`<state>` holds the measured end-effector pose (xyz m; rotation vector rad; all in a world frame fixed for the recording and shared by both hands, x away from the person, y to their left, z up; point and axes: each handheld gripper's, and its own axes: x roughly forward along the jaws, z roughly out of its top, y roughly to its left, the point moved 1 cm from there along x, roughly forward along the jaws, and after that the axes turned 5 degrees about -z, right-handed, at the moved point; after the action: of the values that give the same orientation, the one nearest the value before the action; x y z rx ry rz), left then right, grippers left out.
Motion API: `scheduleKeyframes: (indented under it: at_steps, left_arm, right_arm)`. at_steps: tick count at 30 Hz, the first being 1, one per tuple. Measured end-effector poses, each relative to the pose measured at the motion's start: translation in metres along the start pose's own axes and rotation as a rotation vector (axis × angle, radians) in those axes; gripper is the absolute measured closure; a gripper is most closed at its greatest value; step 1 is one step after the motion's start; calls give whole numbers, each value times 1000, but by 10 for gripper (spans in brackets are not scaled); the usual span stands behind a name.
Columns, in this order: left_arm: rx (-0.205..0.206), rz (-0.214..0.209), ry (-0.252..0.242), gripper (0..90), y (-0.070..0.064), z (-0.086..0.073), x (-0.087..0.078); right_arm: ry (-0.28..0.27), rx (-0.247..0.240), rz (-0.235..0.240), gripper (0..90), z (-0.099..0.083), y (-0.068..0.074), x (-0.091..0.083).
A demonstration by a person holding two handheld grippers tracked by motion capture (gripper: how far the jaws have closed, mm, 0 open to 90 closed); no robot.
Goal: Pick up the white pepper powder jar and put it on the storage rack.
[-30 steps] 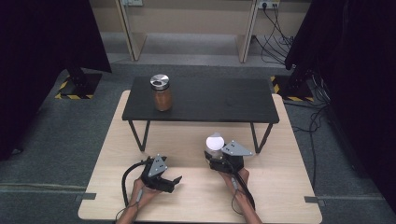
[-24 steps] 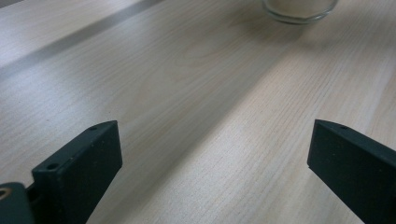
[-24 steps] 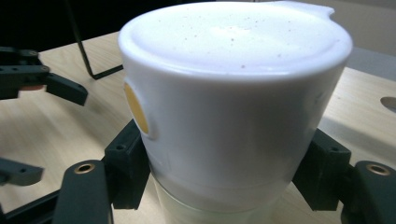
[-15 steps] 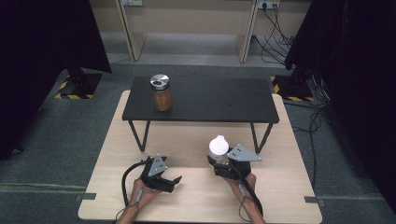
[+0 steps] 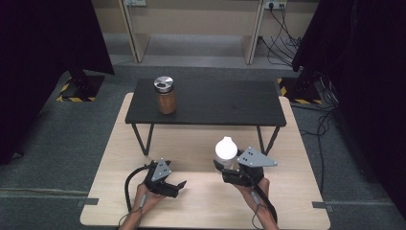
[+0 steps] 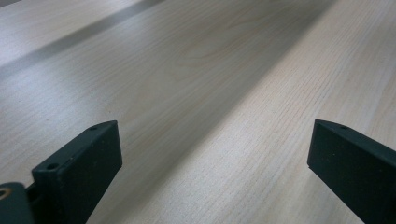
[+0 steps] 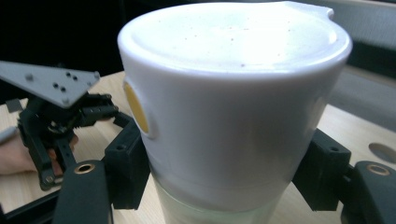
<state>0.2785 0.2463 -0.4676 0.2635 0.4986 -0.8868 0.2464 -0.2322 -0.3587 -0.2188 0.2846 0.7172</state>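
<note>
A white-capped container (image 5: 226, 149) with a frosted lower body stands upright between the jaws of my right gripper (image 5: 227, 168), which is shut on it just above the wooden table (image 5: 201, 143). In the right gripper view the white cap (image 7: 233, 93) looms close, a small yellow dot on its left side, and the right gripper (image 7: 224, 172) clamps it from both sides. My left gripper (image 5: 178, 188) rests low at the front left, open. Its jaws stand wide apart over bare wood in the left gripper view, with the left gripper (image 6: 212, 140) holding nothing.
A low black table (image 5: 215, 103) stands on the far half of the wooden table. On its left end is a glass jar (image 5: 165, 96) with brown contents and a metal lid. Grey floor, dark curtains and cables surround the table. The left gripper (image 7: 56, 116) appears at the left of the right gripper view.
My right gripper has shifted slightly to the right with the white container, which now shows more of its side. The left gripper has stayed put.
</note>
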Motion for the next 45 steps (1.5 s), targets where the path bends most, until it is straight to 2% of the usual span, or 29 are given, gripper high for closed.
scheduleKeyframes:
  at_steps: [6, 10, 16, 18, 20, 23, 28, 30, 34, 41, 45]
  left_arm:
    - [-2, 0, -3, 22, 0, 0, 0]
    - [-1, -1, -1, 22, 0, 0, 0]
    - [0, -2, 2, 22, 0, 0, 1]
    - [0, -3, 2, 22, 0, 0, 0]
    - [-1, -4, 2, 22, 0, 1, 0]
    - [1, -4, 5, 23, 0, 1, 0]
    - [-1, -5, 5, 23, 0, 1, 1]
    - [2, -5, 7, 23, 0, 1, 1]
    - [1, -6, 8, 23, 0, 1, 1]
    - [7, -9, 11, 24, 1, 2, 0]
    - [11, -9, 11, 24, 0, 2, 1]
  right_arm:
    - [-3, -19, 19, 308, 26, -2, -4]
    - [-22, -14, 45, 308, 43, -3, -7]
    - [-34, -47, 40, 308, 74, -1, -7]
    - [-37, -42, 35, 308, 87, -3, -3]
    - [-39, -36, 31, 308, 93, -6, -1]
    - [-31, -28, -4, 308, 107, -10, 8]
    - [-12, 17, -39, 308, 125, -23, 25]
    - [-10, 51, -56, 308, 132, -32, 34]
    - [4, 80, -93, 308, 144, -40, 48]
    - [32, 117, -166, 308, 155, -46, 74]
    - [37, 145, -191, 308, 156, -50, 84]
